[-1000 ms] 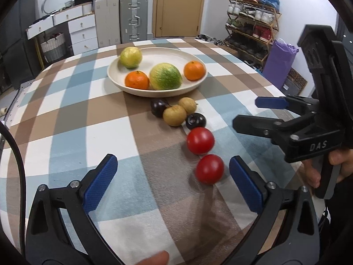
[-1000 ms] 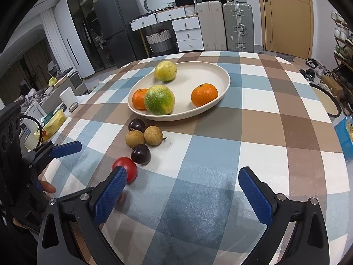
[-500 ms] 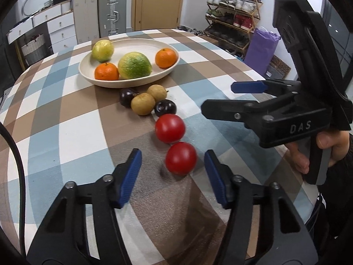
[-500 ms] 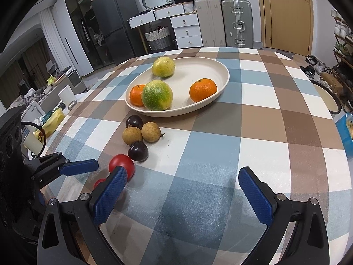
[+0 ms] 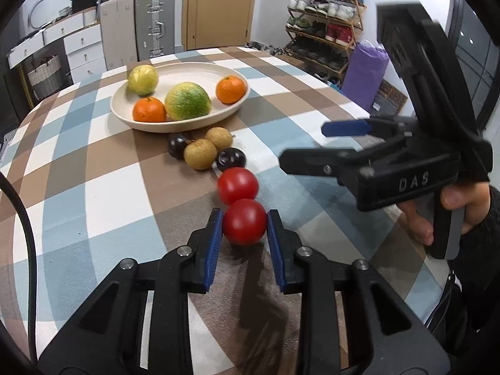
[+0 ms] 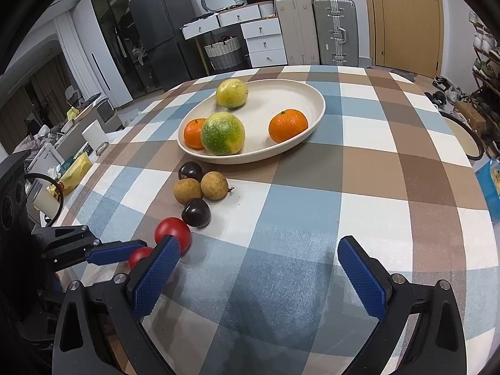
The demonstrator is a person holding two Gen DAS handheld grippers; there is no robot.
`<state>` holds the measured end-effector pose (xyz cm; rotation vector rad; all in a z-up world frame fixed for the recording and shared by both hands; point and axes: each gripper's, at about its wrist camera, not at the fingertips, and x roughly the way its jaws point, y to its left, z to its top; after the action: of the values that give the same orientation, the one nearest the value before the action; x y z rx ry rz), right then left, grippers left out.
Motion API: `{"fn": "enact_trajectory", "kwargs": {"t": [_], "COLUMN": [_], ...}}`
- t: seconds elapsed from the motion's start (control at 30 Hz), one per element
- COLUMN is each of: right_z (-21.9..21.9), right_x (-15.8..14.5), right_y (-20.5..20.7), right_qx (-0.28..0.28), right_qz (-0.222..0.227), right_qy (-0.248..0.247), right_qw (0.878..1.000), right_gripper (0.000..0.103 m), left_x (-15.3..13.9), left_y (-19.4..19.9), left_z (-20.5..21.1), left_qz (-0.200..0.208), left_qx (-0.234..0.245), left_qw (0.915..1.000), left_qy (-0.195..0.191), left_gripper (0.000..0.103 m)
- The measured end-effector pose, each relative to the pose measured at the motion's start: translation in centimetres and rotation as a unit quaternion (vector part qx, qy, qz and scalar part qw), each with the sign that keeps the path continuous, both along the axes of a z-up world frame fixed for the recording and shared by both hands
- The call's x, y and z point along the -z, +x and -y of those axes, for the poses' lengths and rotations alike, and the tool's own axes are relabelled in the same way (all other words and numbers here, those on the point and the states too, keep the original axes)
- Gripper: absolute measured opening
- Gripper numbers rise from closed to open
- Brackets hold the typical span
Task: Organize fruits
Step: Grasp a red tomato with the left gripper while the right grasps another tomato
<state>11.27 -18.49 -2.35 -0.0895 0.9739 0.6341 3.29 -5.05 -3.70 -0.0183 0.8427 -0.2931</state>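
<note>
Red and round, the near tomato [image 5: 244, 222] sits on the checked tablecloth [image 5: 93, 168], touching the second tomato [image 5: 237, 185] — your left gripper [image 5: 244, 234] has just squeezed shut on its sides. It looks smooth and soft, so hold it gently around the middle. Your right gripper [image 6: 259, 276] stays wide open, holding nothing. Only the left view shows the pads pressing — the right view half hides that tomato but shows the bowl [image 6: 312, 118] clearly
</note>
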Motion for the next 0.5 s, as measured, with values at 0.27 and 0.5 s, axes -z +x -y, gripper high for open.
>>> {"fn": "enact_trajectory", "kwargs": {"t": [0.27,0.5], "right_z": [-0.9,-3.0], "right_x": [0.4,0.8], "right_y": [-0.5,-2.0], "right_qx": [-0.013,-0.052], "right_qz": [-0.006,-0.006], "right_qy": [-0.015,-0.028], "right_qw": [1.0,0.998], "right_gripper": [0.103,0.102], "left_x": [-1.0,-1.8], "left_y": [0.0,0.0], "left_z": [-2.7,-4.4], "left_qz": [0.024,0.039], "left_qx": [-0.052,-0.079], "left_qw": [0.9983,0.9959], "left_qy": [-0.009,-0.017], "left_gripper": [0.026,0.026]}}
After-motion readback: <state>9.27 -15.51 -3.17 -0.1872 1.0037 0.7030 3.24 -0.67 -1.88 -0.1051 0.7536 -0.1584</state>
